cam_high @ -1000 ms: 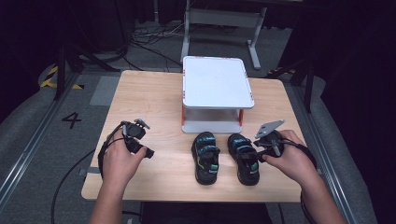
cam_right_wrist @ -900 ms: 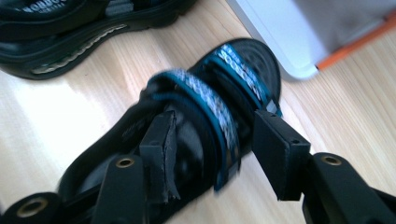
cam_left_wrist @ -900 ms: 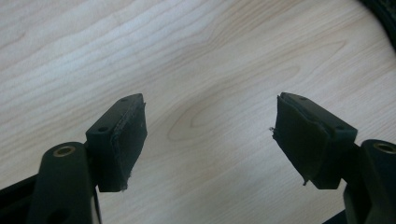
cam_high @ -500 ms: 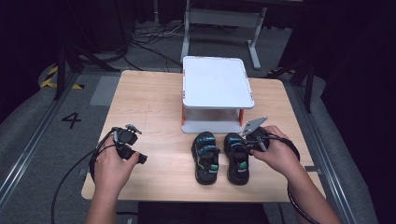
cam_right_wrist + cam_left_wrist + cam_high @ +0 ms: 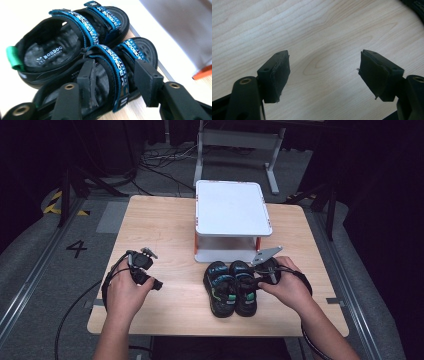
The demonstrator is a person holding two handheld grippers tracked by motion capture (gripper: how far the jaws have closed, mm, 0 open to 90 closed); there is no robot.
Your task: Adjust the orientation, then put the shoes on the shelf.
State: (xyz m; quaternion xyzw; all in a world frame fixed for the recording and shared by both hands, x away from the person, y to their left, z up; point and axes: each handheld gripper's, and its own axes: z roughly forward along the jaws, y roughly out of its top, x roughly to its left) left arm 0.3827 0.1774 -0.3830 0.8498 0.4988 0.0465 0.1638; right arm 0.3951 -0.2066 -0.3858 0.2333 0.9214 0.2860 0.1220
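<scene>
Two black sandals with blue straps lie side by side near the table's front edge, the left sandal touching the right sandal. My right gripper reaches in from the right. Its jaws straddle the blue strap of the nearer sandal. They have just been opening and a gap shows beside the right pad. The other sandal lies beyond it. My left gripper hovers open over bare wood at the left, its pads wide apart with nothing between them.
A white two-level stand with orange legs sits at the middle back of the wooden table, just behind the sandals. Bare wood lies left of the sandals and around the left hand. Cables run on the dark floor beyond.
The right hand has moved left, and the right sandal has slid left with it until it lies against the left sandal. The left hand has barely shifted.
</scene>
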